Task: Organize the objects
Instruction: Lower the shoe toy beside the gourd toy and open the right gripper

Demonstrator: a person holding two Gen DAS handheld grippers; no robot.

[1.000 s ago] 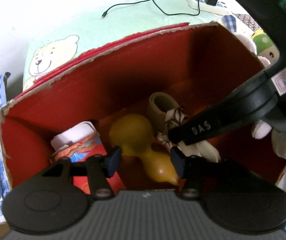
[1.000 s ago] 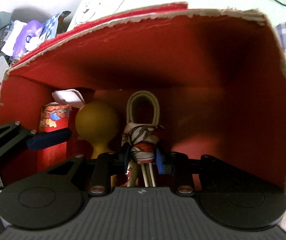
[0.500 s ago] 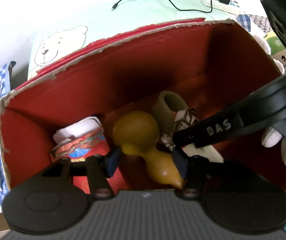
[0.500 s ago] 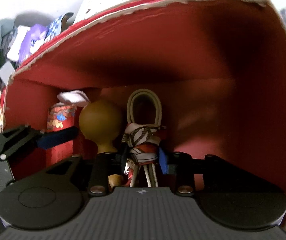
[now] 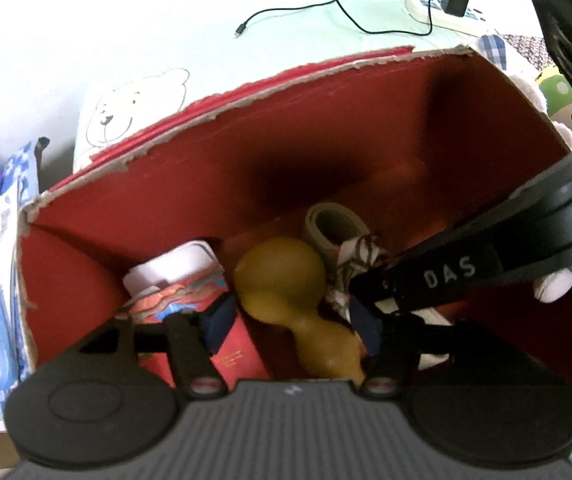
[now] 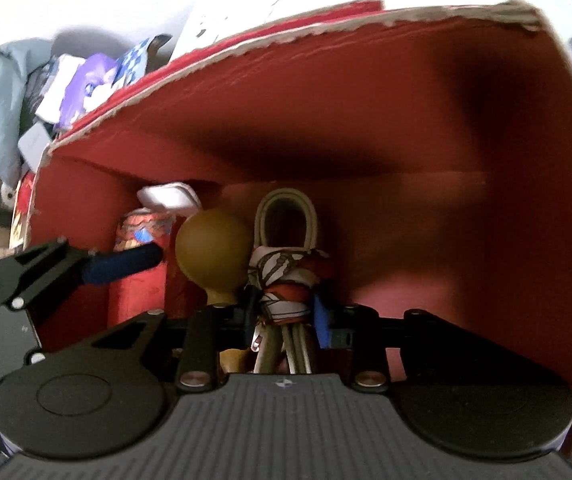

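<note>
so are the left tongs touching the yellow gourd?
Apart. The left wrist view shows the left tongs, which have just been opening, straddling the gourd neck with red box floor visible either side.

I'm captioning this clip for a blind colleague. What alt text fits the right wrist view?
The right gripper, its jaws just closing, straddles a scarf-wrapped belt bundle inside a red cardboard box. Left of the bundle stands a yellow gourd, then a red patterned carton, with the left gripper's blue fingertip reaching in.

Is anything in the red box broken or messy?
The red box has a torn, ragged top edge showing bare cardboard. Inside, the yellow gourd lies tipped on its side rather than standing. Nothing looks spilled.
</note>
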